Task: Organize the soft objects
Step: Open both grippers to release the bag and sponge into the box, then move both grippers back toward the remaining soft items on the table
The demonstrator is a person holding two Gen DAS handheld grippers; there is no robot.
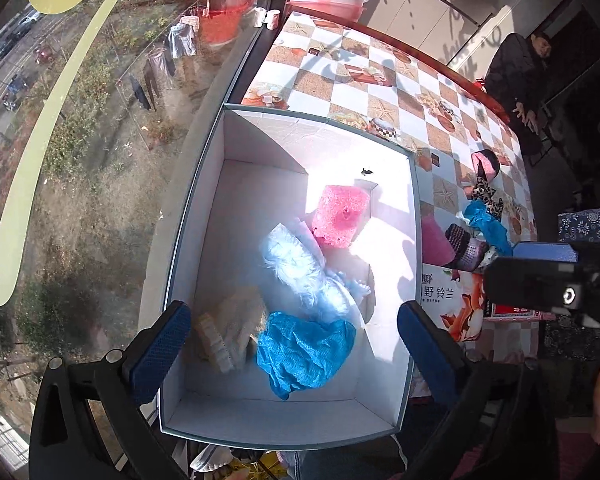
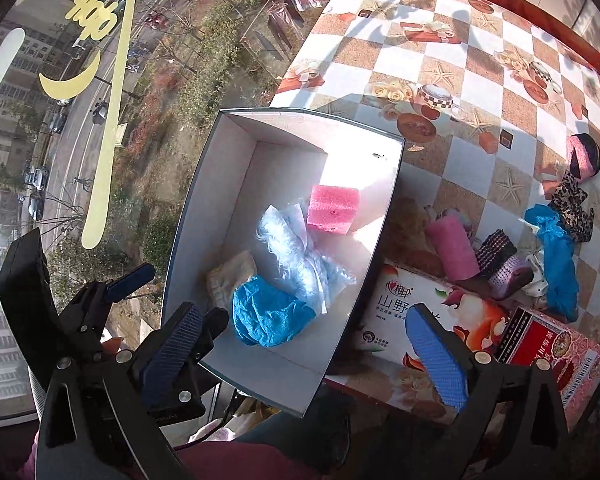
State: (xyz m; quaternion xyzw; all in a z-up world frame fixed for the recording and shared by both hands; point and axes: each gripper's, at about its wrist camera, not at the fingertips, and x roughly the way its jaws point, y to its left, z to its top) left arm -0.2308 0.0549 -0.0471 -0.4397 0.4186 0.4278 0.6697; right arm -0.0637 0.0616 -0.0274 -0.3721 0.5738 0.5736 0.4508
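Left wrist view looks steeply down into a white cardboard box [image 1: 414, 216] that stands at the near left edge of a checkered table [image 1: 356, 96], hard against a window. Inside the box lie four soft things: a pink sponge block [image 1: 340, 216] toward the far right, a pale blue fluffy piece [image 1: 300, 268] in the middle, a cream knitted cloth [image 1: 236, 328] at the near left, and a crumpled blue cloth [image 1: 304, 350] nearest, touching both the cream cloth and the fluffy piece. The left gripper [image 1: 294, 350] hangs over the near end of the box with its blue-padded fingers spread wide and nothing between them. In the right wrist view the right gripper [image 2: 304, 358] is likewise wide open and empty, above the box's near right wall. To the right of the box, on the table, a printed tissue pack [image 2: 428, 312] lies just beside it, and past that sits a loose heap: a pink roll [image 2: 454, 250], a second blue cloth [image 2: 560, 256] and a leopard-print piece [image 2: 576, 200]. A person's hand [image 1: 526, 114] rests at the table's far right edge.
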